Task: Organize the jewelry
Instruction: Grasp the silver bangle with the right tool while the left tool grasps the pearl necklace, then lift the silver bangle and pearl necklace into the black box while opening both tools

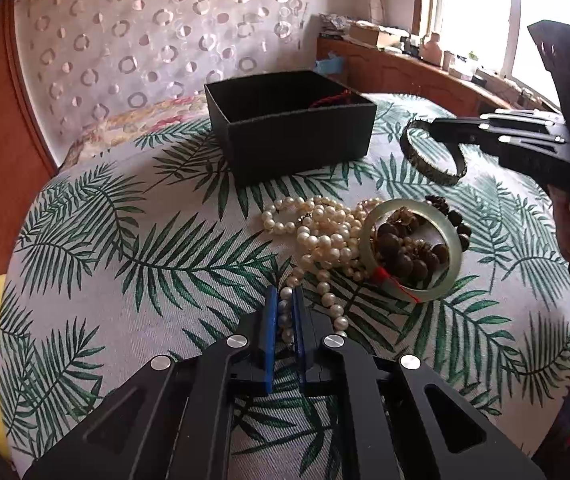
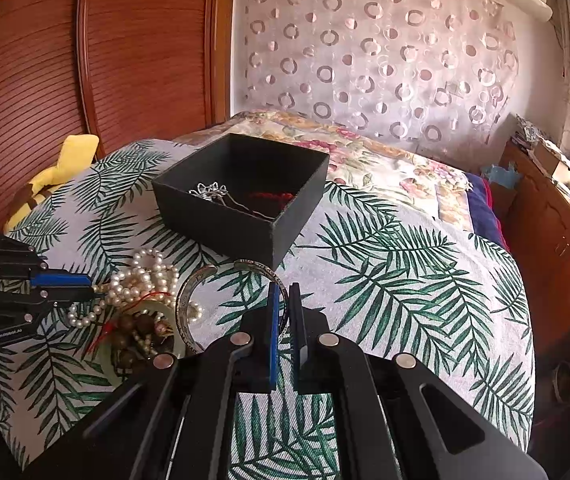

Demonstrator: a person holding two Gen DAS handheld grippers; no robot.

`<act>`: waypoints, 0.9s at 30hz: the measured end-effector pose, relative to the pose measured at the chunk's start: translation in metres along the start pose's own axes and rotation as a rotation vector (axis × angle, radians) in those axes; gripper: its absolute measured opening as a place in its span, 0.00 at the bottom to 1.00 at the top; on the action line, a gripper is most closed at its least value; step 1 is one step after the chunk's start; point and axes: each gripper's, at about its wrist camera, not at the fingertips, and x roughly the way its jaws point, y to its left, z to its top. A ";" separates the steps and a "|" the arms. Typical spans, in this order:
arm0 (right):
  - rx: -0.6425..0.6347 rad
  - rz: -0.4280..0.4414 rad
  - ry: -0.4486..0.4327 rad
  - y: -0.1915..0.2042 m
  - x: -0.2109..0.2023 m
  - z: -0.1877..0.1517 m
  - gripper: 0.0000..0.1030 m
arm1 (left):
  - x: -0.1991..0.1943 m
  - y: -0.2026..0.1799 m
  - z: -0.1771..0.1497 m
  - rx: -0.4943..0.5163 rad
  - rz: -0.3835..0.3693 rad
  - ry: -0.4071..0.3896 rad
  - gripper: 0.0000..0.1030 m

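Observation:
My left gripper (image 1: 283,292) is shut on a strand of the pearl necklace (image 1: 325,232), which lies heaped on the leaf-print cloth (image 1: 145,240). Against the pearls rests a pale green bangle (image 1: 433,294) with brown wooden beads (image 1: 397,248) inside it. My right gripper (image 2: 283,286) is shut on an engraved metal cuff bracelet (image 2: 183,308); the left wrist view shows this cuff (image 1: 451,178) held just above the cloth by the right gripper (image 1: 437,126). Beyond stands an open black box (image 2: 221,216) holding a silver chain (image 2: 209,192) and red cord (image 2: 273,198). The left gripper (image 2: 93,287) sits at the pearls (image 2: 145,276).
A yellow plush toy (image 2: 69,164) lies at the cloth's left edge by the wooden wardrobe (image 2: 125,60). A floral bedspread (image 2: 385,168) extends behind the box. A wooden cabinet (image 1: 405,64) with clutter runs under the window at the right.

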 end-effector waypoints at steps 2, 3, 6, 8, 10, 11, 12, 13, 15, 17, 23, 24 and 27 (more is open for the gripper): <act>-0.002 0.004 -0.002 0.002 -0.002 -0.001 0.05 | -0.008 0.002 -0.001 -0.014 -0.007 -0.020 0.06; -0.004 0.006 -0.004 0.003 -0.003 -0.001 0.05 | -0.013 0.002 -0.001 -0.021 -0.010 -0.033 0.06; -0.007 0.008 -0.009 0.006 -0.006 -0.002 0.05 | -0.029 0.006 0.001 -0.038 -0.010 -0.076 0.06; -0.007 0.013 -0.014 0.007 -0.009 -0.002 0.05 | -0.039 0.008 0.004 -0.049 -0.013 -0.104 0.06; -0.008 0.014 -0.017 0.008 -0.011 -0.002 0.05 | -0.049 0.009 0.008 -0.053 -0.010 -0.132 0.06; -0.009 0.014 -0.018 0.009 -0.011 -0.002 0.05 | -0.054 0.009 0.010 -0.056 -0.009 -0.146 0.06; -0.011 0.014 -0.019 0.010 -0.013 -0.002 0.05 | -0.058 0.008 0.012 -0.057 -0.009 -0.158 0.06; -0.012 0.014 -0.020 0.010 -0.014 -0.001 0.05 | -0.063 0.008 0.016 -0.059 -0.008 -0.172 0.06; -0.014 0.016 -0.024 0.012 -0.017 -0.001 0.05 | -0.072 0.008 0.021 -0.058 -0.009 -0.194 0.06; -0.014 0.020 -0.026 0.011 -0.019 0.000 0.05 | -0.077 0.009 0.025 -0.059 -0.007 -0.211 0.06; -0.019 0.028 -0.044 0.012 -0.029 0.004 0.05 | -0.097 0.009 0.039 -0.059 0.004 -0.266 0.06; -0.020 0.030 -0.048 0.012 -0.032 0.005 0.05 | -0.099 0.011 0.041 -0.059 0.006 -0.273 0.06; -0.024 0.033 -0.057 0.014 -0.037 0.008 0.05 | -0.108 0.014 0.052 -0.061 0.011 -0.300 0.06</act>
